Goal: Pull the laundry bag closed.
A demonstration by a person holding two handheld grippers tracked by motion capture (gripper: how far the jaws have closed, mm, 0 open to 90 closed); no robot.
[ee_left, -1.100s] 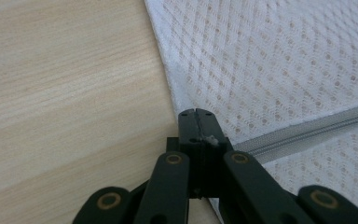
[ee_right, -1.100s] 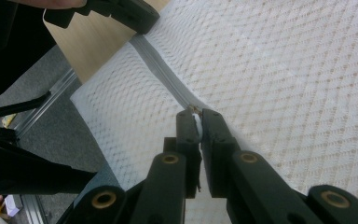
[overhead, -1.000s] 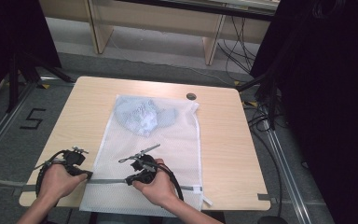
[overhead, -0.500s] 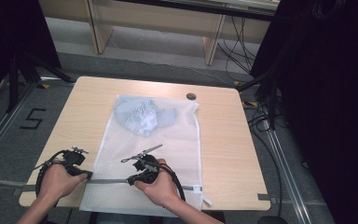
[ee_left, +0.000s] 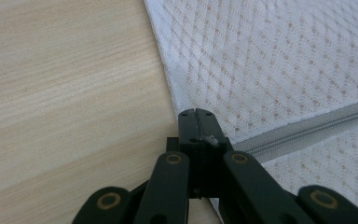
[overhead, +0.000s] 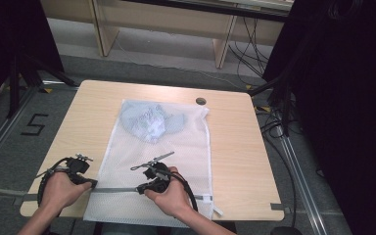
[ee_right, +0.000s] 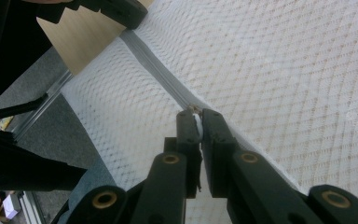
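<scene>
A white mesh laundry bag (overhead: pixel 176 147) lies flat on the wooden table (overhead: pixel 235 147), with a light blue garment (overhead: pixel 149 120) inside its far end. A grey zipper (overhead: pixel 117 190) runs across the bag's near end. My left gripper (overhead: pixel 94 184) is at the bag's left edge. In the left gripper view it (ee_left: pixel 196 114) is shut, pinching the fabric where the zipper (ee_left: pixel 307 130) ends. My right gripper (overhead: pixel 139 189) sits further along the zipper. In the right gripper view it (ee_right: pixel 196 114) is shut on the small white zipper pull (ee_right: pixel 198 122), the zipper (ee_right: pixel 154 65) running away toward the left gripper (ee_right: pixel 121 11).
A small dark round grommet (overhead: pixel 200 101) is set in the table near its far edge. Bare wood lies to the left (overhead: pixel 78 127) and right of the bag. Cables (overhead: pixel 274 122) hang off the table's right side, and a shelf frame (overhead: pixel 176 29) stands beyond it.
</scene>
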